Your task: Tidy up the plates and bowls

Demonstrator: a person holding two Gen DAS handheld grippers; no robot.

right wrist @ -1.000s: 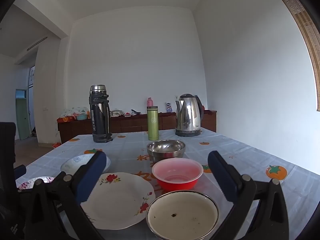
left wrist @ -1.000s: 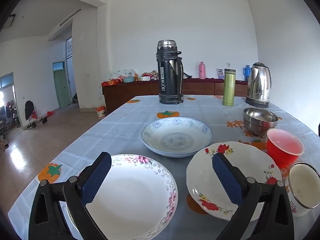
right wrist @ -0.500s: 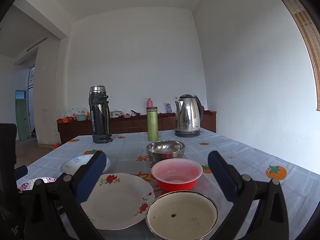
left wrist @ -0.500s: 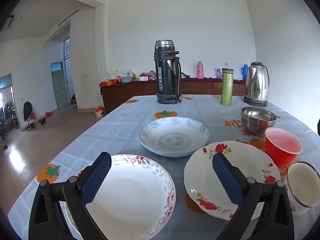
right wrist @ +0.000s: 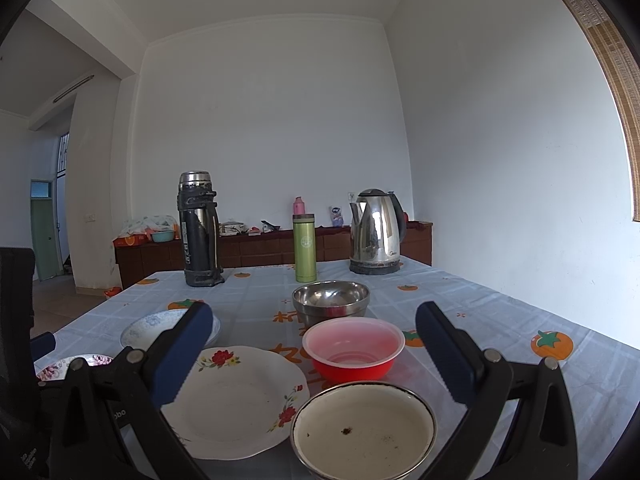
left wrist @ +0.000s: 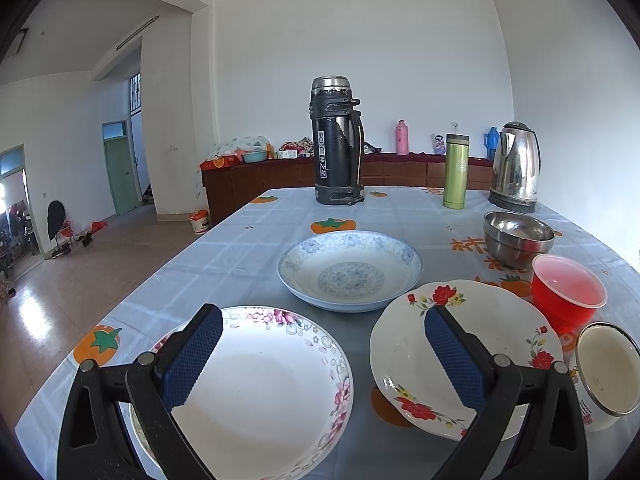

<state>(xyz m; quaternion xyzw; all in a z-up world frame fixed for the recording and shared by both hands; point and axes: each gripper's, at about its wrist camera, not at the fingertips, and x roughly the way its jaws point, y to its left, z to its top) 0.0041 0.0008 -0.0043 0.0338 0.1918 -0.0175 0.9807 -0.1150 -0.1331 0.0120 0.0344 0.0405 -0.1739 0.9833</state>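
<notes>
My left gripper (left wrist: 322,354) is open and empty, above the near table edge, between a pink-flowered plate (left wrist: 260,392) and a red-flowered plate (left wrist: 464,344). A blue-patterned plate (left wrist: 350,268) lies behind them. At the right stand a steel bowl (left wrist: 518,238), a red bowl (left wrist: 568,292) and a white enamel bowl (left wrist: 606,372). My right gripper (right wrist: 310,356) is open and empty, above the enamel bowl (right wrist: 362,432) and the red bowl (right wrist: 352,346). The right wrist view also shows the red-flowered plate (right wrist: 236,396), the steel bowl (right wrist: 330,300) and the blue-patterned plate (right wrist: 160,326).
A black thermos (left wrist: 336,142), a green flask (left wrist: 456,172) and a steel kettle (left wrist: 516,168) stand at the far end of the table (left wrist: 240,248). The table's left edge drops to the floor. A wooden sideboard lines the back wall.
The left wrist view has shifted slightly, so the dishes sit a little lower and to the left. The right gripper and all dishes are unmoved.
</notes>
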